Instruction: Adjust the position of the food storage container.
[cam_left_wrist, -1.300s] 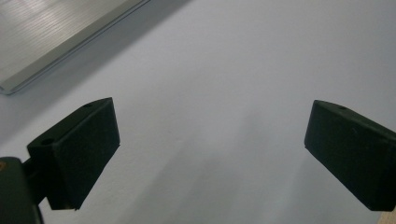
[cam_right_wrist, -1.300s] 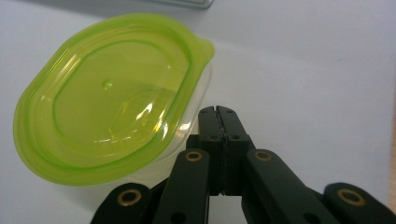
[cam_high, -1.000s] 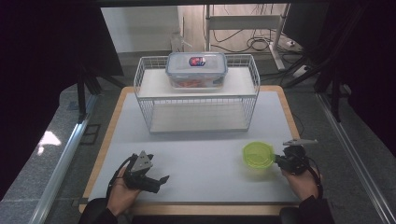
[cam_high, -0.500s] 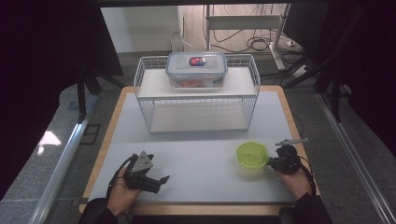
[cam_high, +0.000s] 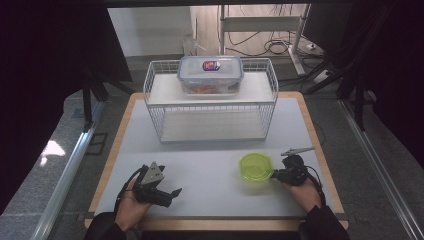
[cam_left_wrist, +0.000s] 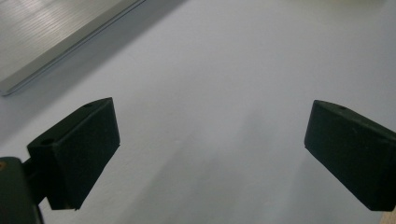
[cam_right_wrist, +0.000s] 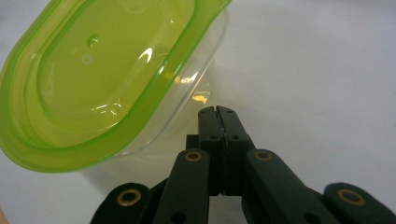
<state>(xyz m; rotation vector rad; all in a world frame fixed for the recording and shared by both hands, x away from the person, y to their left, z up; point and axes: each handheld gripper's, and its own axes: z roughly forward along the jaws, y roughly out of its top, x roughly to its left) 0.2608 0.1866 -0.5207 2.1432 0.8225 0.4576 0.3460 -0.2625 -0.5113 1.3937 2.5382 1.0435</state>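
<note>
Tongs beside a green-lidded tub

Right gripper (cam_right_wrist: 218, 111) pressed together against the tub (cam_high: 256, 167); left gripper (cam_left_wrist: 210, 140) gapes over the table (cam_high: 210, 165).

No readable text anywhere. Only sign: a small red-and-blue label (cam_high: 211, 65) on the lid of the clear box (cam_high: 210, 75) sitting atop the wire rack (cam_high: 210, 107); its lettering is too small and blurred to make out. No print visible on the green-lidded tub (cam_high: 256, 167), in front of the rack.
</note>
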